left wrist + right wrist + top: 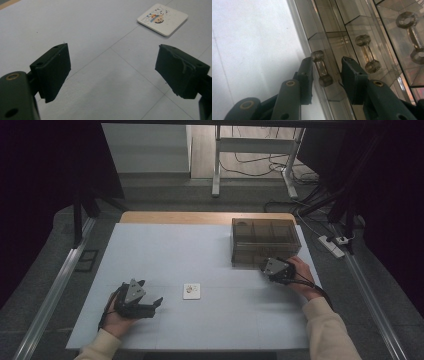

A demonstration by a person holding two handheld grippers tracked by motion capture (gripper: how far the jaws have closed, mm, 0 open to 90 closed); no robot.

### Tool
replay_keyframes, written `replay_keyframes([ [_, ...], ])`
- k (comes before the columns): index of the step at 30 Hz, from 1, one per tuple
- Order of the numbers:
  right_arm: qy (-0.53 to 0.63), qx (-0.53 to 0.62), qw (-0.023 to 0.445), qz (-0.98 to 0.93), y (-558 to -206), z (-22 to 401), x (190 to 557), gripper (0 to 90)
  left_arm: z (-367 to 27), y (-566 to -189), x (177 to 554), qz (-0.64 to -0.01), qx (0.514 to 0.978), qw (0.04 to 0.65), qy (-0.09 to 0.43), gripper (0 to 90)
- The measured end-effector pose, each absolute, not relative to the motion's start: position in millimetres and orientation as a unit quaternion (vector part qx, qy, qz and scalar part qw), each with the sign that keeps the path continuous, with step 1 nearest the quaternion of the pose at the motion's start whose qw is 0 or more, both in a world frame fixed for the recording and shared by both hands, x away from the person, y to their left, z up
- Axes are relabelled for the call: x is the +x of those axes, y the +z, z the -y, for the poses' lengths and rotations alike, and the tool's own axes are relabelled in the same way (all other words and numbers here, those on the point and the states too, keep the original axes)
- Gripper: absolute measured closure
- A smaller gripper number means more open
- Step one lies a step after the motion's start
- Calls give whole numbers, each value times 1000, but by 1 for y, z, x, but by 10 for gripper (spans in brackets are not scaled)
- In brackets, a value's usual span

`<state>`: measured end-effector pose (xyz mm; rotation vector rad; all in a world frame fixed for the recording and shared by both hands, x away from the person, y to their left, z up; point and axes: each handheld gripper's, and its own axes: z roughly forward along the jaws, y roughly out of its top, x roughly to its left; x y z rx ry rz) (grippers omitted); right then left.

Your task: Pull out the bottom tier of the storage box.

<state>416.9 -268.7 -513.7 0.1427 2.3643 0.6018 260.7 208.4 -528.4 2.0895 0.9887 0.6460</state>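
Dark walls stand around your pale blue-grey table (165, 245), and a thin wooden strip shows along its far edge. Most of the flat top is bare, so you have lots of room to move in the middle and on the left.

Your right gripper (325, 72) is at the front of the smoky see-through drawer box (265, 240), near the table's right edge. Its jaws are partly open. The small clear handle (321, 68) of one drawer sits between them, shaped like a little dumbbell with a knob at each end. One jaw is right beside the handle and the other stands off a bit. You cannot tell if the near one really touches it, so it does not look squeezed. Two more handles like it sit farther along the box front. The box is hard, shiny plastic with thin walls that split it into parts.

Your left gripper (112, 72) rests low over the table near the front left, jaws spread wide with nothing between them. The black pads (53, 71) look soft and a bit rough.

A small white square tile (162, 18) with a colourful picture lies flat just ahead of the left gripper, apart from it and well away from the box.
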Motion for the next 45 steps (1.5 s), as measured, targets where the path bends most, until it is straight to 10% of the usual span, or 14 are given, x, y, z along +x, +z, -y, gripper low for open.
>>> replay_keyframes([
  [45, 232, 48, 308, -921, -508, 271, 412, 652, -208, -528, 260, -381, 813, 360, 252, 130],
])
